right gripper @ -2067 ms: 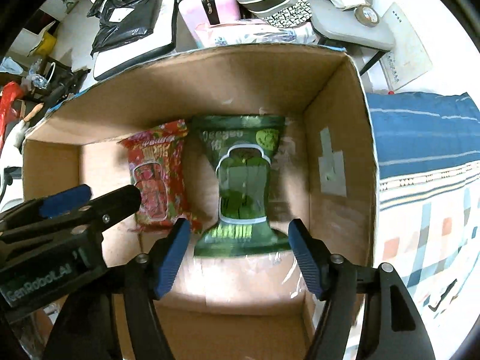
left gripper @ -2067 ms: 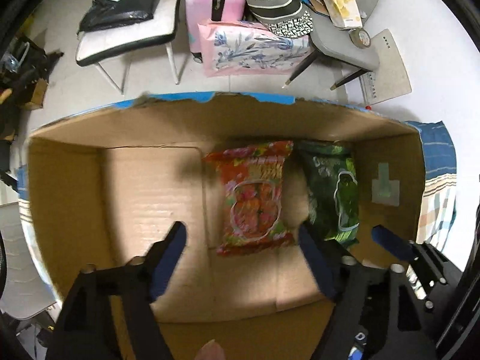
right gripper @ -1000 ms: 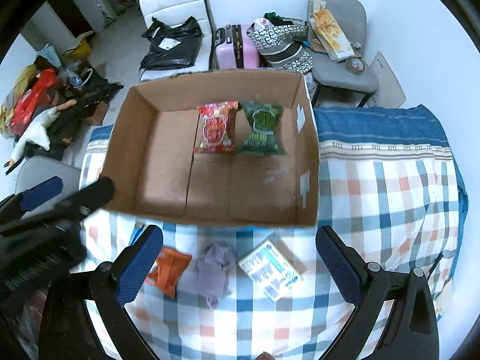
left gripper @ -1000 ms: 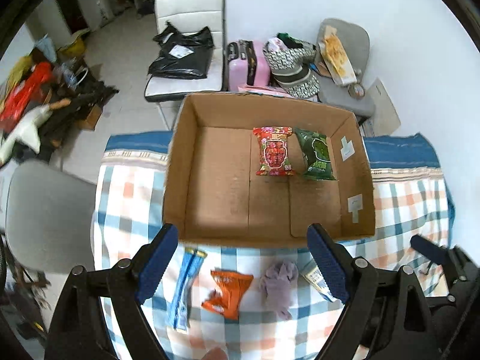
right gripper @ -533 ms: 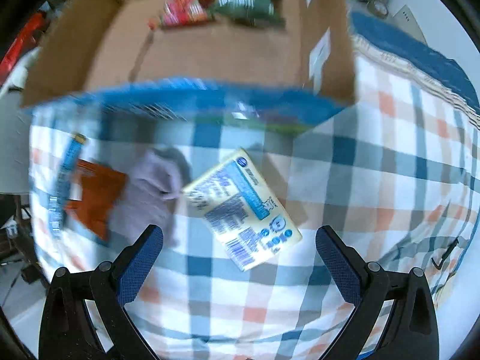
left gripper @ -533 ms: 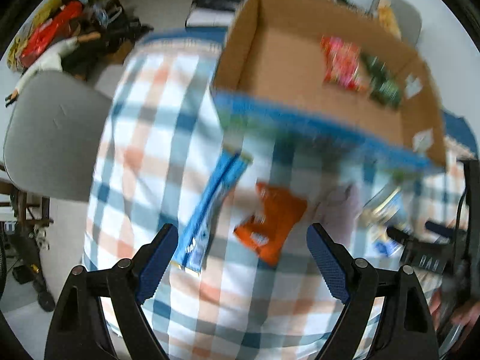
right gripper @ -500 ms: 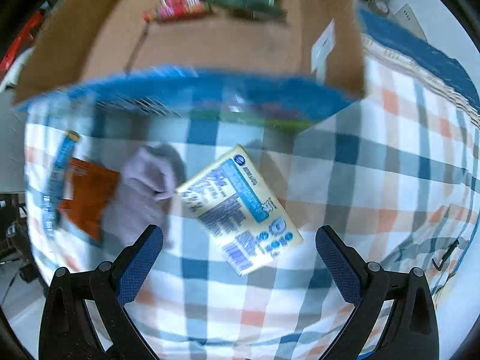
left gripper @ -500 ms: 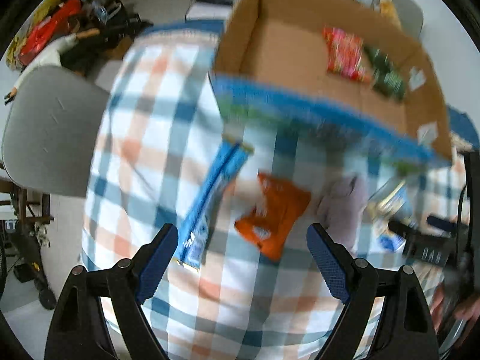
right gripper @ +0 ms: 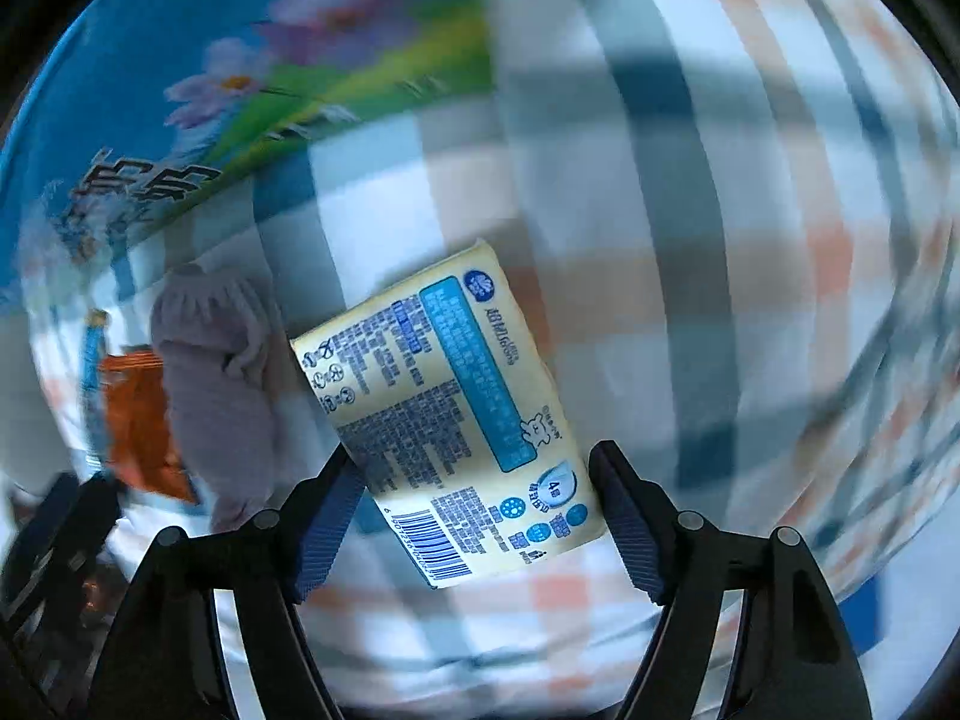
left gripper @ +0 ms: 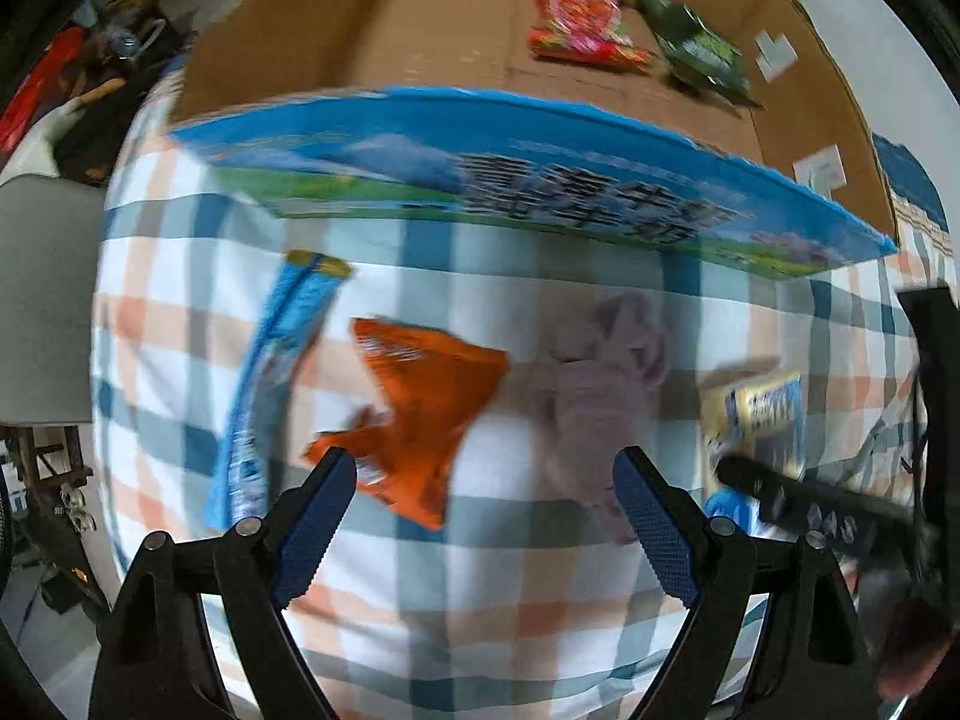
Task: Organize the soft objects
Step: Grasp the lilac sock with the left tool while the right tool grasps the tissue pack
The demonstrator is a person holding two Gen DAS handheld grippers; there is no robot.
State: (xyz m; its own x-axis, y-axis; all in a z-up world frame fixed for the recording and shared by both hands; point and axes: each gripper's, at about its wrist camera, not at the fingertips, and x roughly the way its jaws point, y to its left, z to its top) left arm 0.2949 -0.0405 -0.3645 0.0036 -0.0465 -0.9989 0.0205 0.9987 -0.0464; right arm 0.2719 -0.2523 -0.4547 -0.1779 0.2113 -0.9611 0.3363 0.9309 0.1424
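Observation:
On the checked cloth lie an orange snack packet [left gripper: 420,414], a long blue packet [left gripper: 270,378], a lilac cloth [left gripper: 600,384] and a yellow tissue pack [left gripper: 756,420]. My left gripper [left gripper: 483,516] hovers open just above the orange packet and the lilac cloth. My right gripper [right gripper: 474,516] is open, its fingers on either side of the near end of the yellow tissue pack [right gripper: 456,420]. The lilac cloth [right gripper: 222,384] and orange packet [right gripper: 138,420] lie to its left. The cardboard box [left gripper: 420,36] holds a red packet [left gripper: 576,18] and a green packet [left gripper: 702,54].
The box's blue printed front wall [left gripper: 540,180] rises just behind the loose items and fills the upper left as the blue printed wall [right gripper: 180,90] in the right wrist view. A grey chair [left gripper: 42,300] stands left of the table. The right gripper's body [left gripper: 828,516] shows at right.
Both grippers have pulled out of the box and come down low over the cloth. The left now hangs over the orange packet and lilac cloth; the right straddles the yellow tissue pack.

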